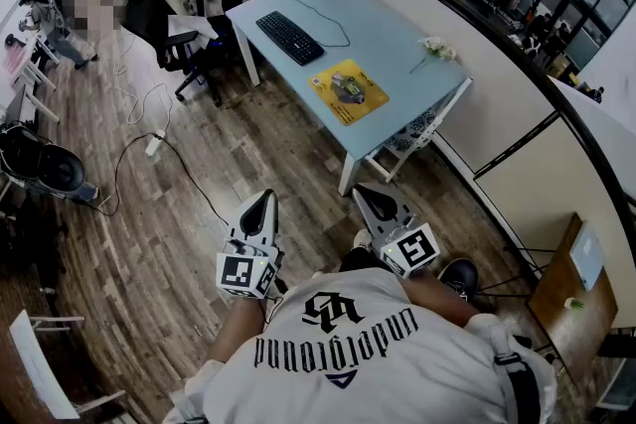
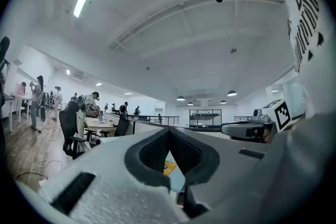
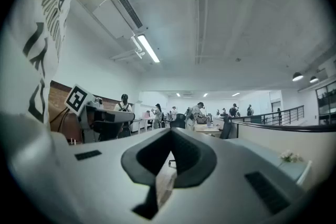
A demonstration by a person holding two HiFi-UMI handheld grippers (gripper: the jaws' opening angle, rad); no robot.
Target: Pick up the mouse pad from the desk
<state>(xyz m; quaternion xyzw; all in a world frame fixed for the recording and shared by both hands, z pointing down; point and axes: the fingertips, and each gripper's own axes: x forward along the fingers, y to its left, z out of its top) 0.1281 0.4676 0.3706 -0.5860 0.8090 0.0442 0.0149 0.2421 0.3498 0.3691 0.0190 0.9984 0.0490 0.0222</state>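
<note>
Wooden plank floor (image 1: 169, 243) fills most of the head view, and a pale blue desk (image 1: 397, 35) stands on it toward 12 o'clock from the person, beside a low partition wall (image 1: 517, 124) that runs along the desk's 3 o'clock side. At about 9 o'clock from the desk is a black office chair (image 1: 149, 5), and a cable with a white power strip (image 1: 154, 144) trails over the boards at 7 o'clock from the chair. On the desk a black keyboard (image 1: 290, 38) lies at an angle, its cord looping across the top. The yellow mouse pad (image 1: 348, 91) lies flat on the desk near the edge closest to the person, at roughly 4 o'clock from the keyboard and apart from it; it also shows as a yellow patch (image 2: 169, 167) through the gap of the jaws in the left gripper view. Both tools are held level close to the person's body, well apart from the desk: the left gripper (image 1: 264, 197) at about 7 o'clock from the pad and the right gripper (image 1: 364, 192) at about 6 o'clock. Each has its jaws drawn together at the tips with nothing between them, as the left gripper view (image 2: 169, 129) and the right gripper view (image 3: 170, 131) show. A dark mouse (image 1: 348, 86) sits on the middle of the pad. A small sprig of white flowers (image 1: 437, 48) lies at 2 o'clock from the pad.
</note>
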